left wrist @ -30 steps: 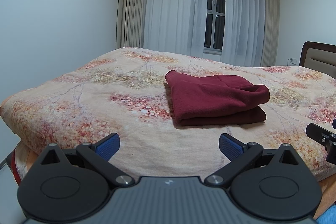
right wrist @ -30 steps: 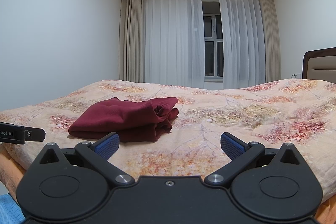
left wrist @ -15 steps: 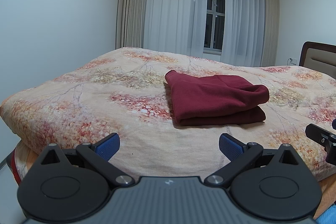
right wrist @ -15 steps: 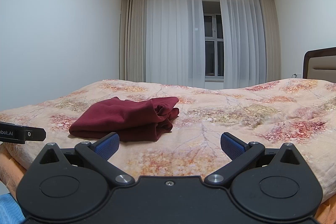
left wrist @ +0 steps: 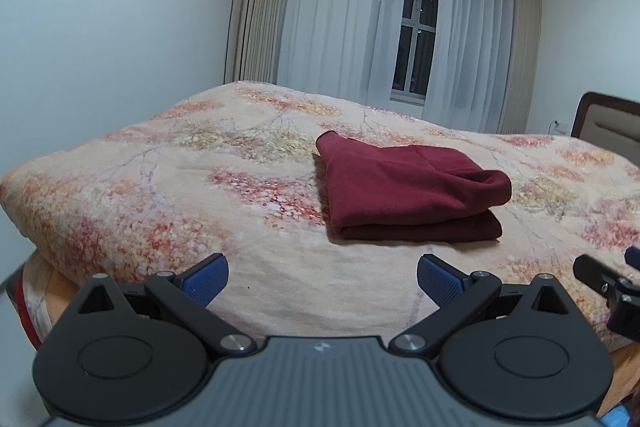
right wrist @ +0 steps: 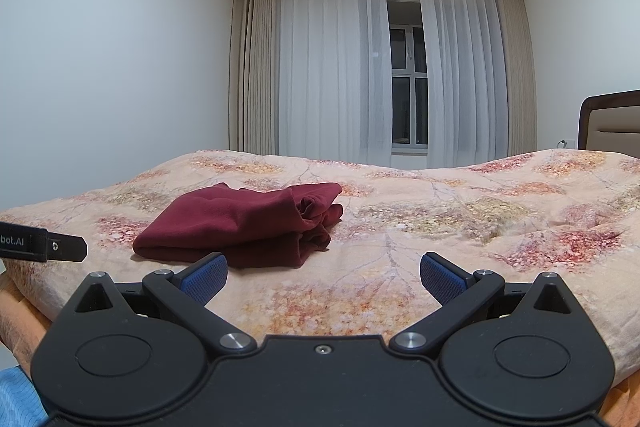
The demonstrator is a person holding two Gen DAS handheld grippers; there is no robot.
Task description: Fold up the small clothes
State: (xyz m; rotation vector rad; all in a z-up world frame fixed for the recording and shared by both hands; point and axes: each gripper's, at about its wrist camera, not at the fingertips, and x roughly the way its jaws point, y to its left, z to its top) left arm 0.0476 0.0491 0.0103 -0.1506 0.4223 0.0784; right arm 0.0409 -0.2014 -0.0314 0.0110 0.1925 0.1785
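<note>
My left tongs (left wrist: 322, 277) spread wide and empty, my right tongs (right wrist: 323, 277) likewise, folded maroon garment (left wrist: 408, 193) on the floral bed (left wrist: 168, 187), at one o'clock from my left, eleven from my right

Two low wrist cameras near the bed's (left wrist: 168, 195) edge face the curtained window (right wrist: 404, 83), left angled rightward, sharing the folded maroon garment (left wrist: 404, 187) between them.
</note>
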